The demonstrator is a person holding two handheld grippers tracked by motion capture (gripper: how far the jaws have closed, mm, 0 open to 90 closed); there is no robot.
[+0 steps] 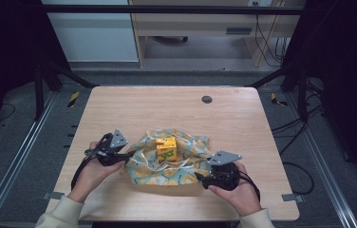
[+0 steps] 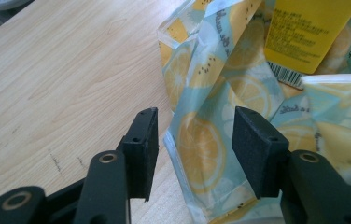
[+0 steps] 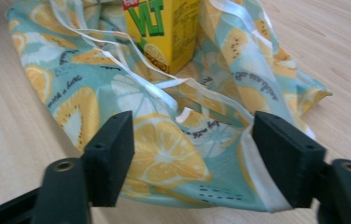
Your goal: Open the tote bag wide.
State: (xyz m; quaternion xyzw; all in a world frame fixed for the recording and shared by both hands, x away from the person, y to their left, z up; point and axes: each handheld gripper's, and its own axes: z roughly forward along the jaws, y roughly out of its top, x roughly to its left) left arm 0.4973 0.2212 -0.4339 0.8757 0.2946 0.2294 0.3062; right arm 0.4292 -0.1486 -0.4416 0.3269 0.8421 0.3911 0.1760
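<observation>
Lying crumpled on the pale wooden table (image 1: 119,107), toward its near edge: a flattened lemon-print plastic bag in turquoise and yellow (image 1: 167,168), with thin white ribbon handles (image 3: 131,58) strewn across it. Standing upright on the bag's middle: a yellow cardboard drink carton with green lettering (image 1: 167,148). At the bag's left edge, the left gripper (image 2: 193,140), jaws parted, a raised fold of bag between them, pads not pressing. At the bag's right near corner, the right gripper (image 3: 193,156), jaws wide apart over the plastic, nothing clamped. Beyond the bag, toward the table's far edge, a small round grey cap (image 1: 207,99).
</observation>
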